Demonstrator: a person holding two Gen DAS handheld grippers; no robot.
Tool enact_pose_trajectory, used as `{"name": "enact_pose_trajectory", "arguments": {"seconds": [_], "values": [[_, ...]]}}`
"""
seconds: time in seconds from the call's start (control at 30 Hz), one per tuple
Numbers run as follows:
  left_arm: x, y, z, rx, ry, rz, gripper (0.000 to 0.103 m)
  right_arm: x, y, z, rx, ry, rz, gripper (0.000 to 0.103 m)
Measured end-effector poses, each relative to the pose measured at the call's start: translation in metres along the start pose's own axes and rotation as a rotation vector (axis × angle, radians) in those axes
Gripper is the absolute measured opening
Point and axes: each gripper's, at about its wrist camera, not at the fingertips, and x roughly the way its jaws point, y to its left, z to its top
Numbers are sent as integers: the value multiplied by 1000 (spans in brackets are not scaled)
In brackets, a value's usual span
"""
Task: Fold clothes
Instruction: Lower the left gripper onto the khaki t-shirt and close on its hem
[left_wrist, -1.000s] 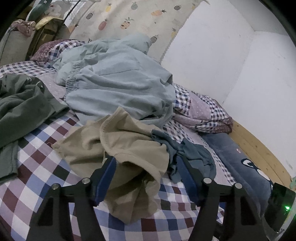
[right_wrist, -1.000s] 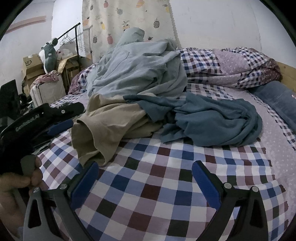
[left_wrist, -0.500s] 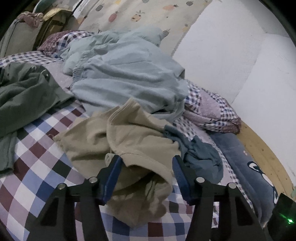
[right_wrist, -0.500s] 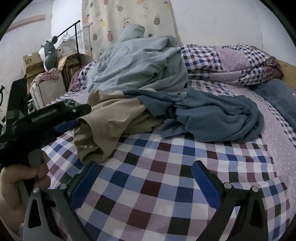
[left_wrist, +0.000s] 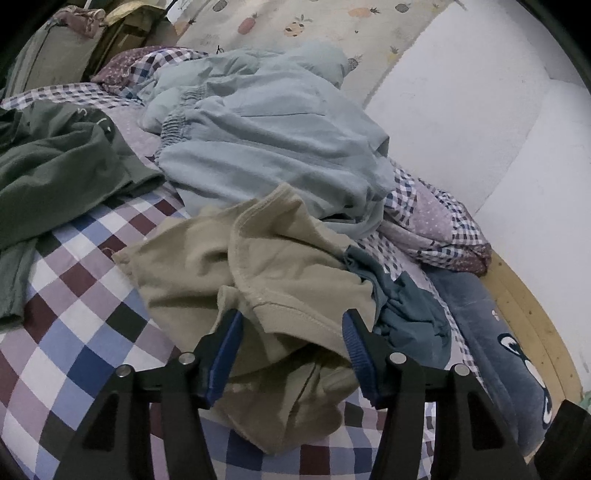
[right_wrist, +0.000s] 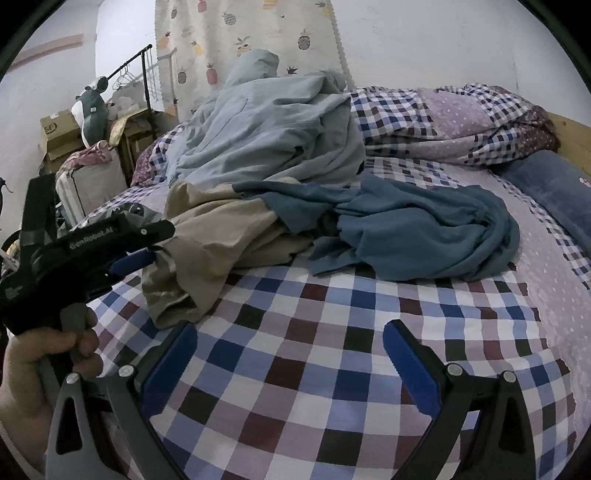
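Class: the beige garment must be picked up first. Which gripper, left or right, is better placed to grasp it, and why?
Left. The left gripper already straddles the beige garment, jaws open around a fold. The right gripper hangs open over the bare checked sheet, apart from it.

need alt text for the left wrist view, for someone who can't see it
The left claw, open, straddles a fold of a crumpled tan shirt on a checked bed. Behind it lie a pale blue garment, a green one at left and a teal one at right.
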Motion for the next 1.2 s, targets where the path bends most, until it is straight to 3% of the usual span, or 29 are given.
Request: {"name": "enact_pose_trajectory", "arguments": {"seconds": [0.37, 0.43, 0.5, 0.7, 0.9, 1.2], "values": [[9, 12, 8, -85, 0, -17, 58, -7, -6, -2, 6, -3, -4, 103], [10, 14, 9, -104, 1, -17, 53, -7, -7, -2, 8, -3, -5, 103], [11, 16, 10, -123, 2, -16, 41, -7, -9, -3, 10, -2, -6, 103], [14, 18, 11, -141, 22, -6, 25, -8, -11, -4, 12, 2, -7, 103], [6, 17, 15, -153, 7, -40, 19, -7, -7, -5, 6, 1, -1, 103], [-7, 3, 23, -148, -6, -155, 14, -6, -2, -6, -4, 1, 8, 103]]}}
